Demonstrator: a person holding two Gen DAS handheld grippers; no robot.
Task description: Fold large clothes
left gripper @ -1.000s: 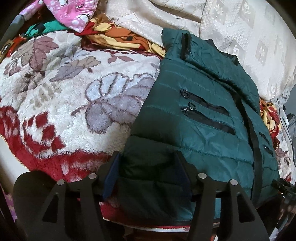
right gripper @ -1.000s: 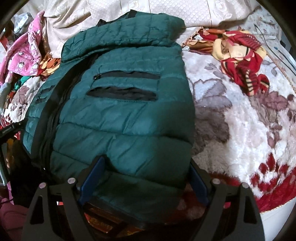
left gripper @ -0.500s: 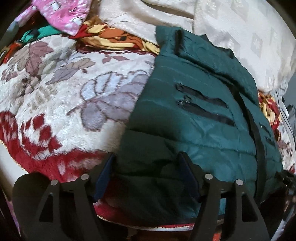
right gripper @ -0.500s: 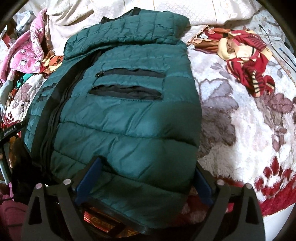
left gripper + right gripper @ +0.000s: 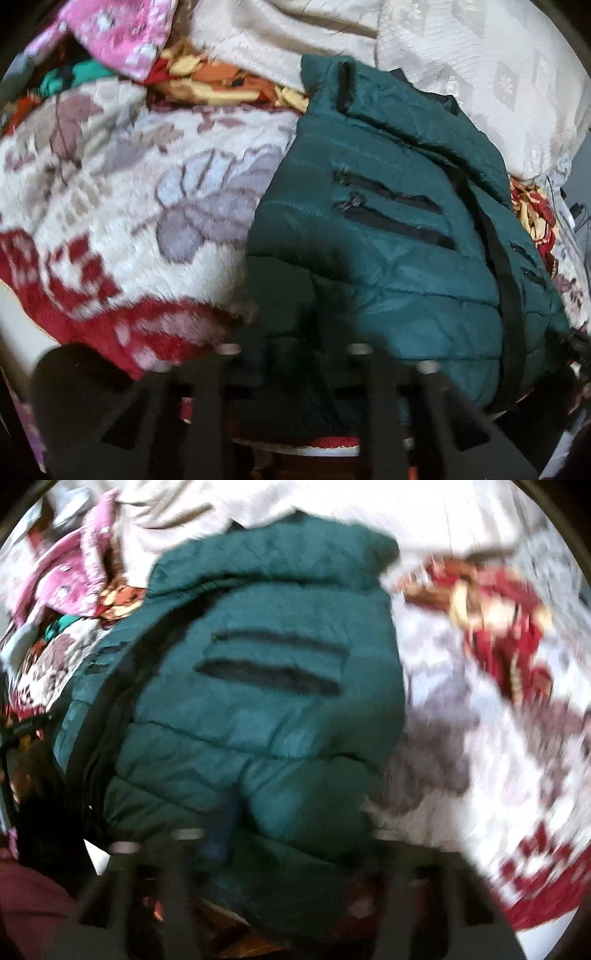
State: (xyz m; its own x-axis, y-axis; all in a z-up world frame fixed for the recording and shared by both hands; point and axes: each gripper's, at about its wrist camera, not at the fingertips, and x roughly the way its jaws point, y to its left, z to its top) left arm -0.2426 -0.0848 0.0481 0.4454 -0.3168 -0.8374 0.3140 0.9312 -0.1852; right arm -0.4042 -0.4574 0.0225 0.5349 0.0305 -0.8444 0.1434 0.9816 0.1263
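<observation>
Between the fingers of the left claw and the right claw: near hem of dark green quilted puffer jacket, apparently pinched, blur preventing certainty. Beyond both, spread front-up on plush floral red-and-white blanket. No fold visible yet; nearly everything left.

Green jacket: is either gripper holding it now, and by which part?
Both seem to grip the green jacket at its bottom hem: left gripper and right gripper at opposite corners, though blur hides the fingers.
</observation>
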